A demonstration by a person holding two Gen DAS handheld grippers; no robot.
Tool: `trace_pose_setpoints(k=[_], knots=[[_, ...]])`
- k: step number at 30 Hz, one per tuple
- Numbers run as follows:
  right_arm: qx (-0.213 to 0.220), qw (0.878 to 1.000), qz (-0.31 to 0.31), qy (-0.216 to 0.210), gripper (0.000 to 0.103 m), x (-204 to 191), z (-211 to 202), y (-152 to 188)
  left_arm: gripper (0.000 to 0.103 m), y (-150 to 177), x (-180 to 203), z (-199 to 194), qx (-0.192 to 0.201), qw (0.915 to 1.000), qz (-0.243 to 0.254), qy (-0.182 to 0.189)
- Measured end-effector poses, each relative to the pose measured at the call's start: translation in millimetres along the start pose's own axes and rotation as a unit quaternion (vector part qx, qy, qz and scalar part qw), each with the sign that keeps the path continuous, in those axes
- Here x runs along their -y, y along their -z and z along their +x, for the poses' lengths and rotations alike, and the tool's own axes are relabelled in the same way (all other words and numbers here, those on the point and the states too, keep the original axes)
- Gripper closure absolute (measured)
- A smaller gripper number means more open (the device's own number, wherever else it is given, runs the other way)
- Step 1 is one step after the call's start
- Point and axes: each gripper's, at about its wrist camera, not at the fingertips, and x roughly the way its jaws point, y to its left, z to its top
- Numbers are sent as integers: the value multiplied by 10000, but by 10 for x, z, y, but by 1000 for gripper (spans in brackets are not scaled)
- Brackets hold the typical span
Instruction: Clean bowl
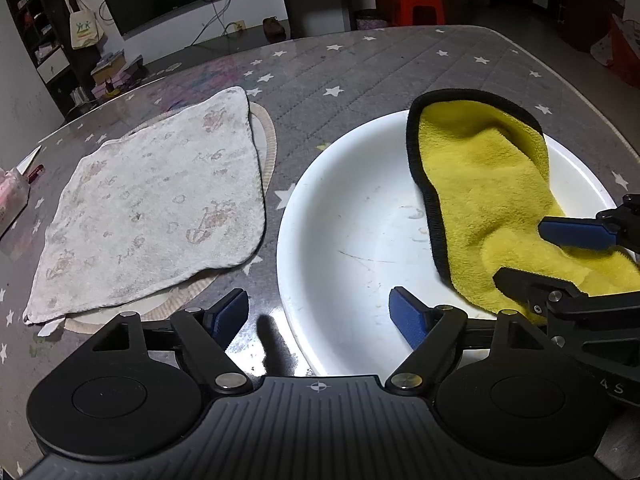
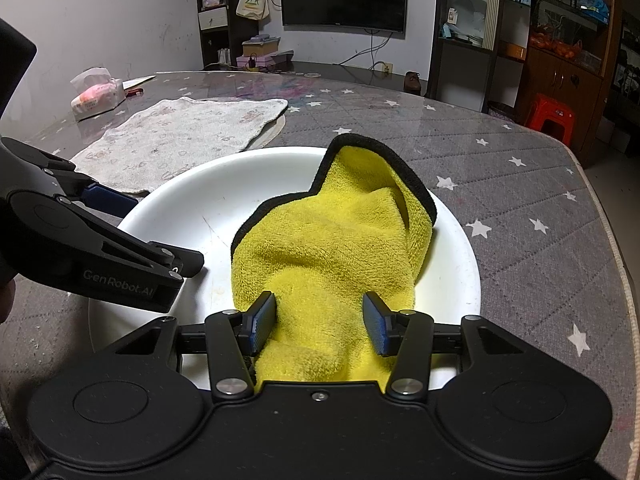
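Yellow microfibre cloth (image 2: 332, 248) lies in the white bowl (image 2: 192, 208) at frame centre, my right gripper (image 2: 320, 326) clamped on its near end. My left gripper (image 1: 318, 316) straddles the rim, jaws apart, holding nothing. Upper left: pale towel (image 2: 180, 136), tissue pack (image 2: 98, 94). "GenRobot.AI" marks one finger.

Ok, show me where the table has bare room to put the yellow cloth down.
Free: the starred table right of the white bowl, and the strip beyond it. Crowded: left, where the white towel covers a mat, with a tissue pack behind; the left gripper straddles the bowl's near rim.
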Motion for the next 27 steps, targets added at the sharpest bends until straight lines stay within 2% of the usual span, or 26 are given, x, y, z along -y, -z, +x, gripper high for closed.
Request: trace_pose_setpoints(k=[10, 19, 24, 27], knots=[[-14, 10000, 1, 4, 50, 5, 2, -4, 20, -17, 0, 15, -30, 10000, -50, 8], [-73, 10000, 11, 32, 50, -19, -10, -3, 20, 66, -64, -13, -151, 9991, -354, 150], [-79, 10000, -16, -3, 56, -49, -53, 30, 20, 147, -83, -65, -268, 9976, -569, 275], [-88, 9999, -56, -63, 60, -92, -83, 46, 24, 178, -79, -90, -287, 9969, -645, 347]])
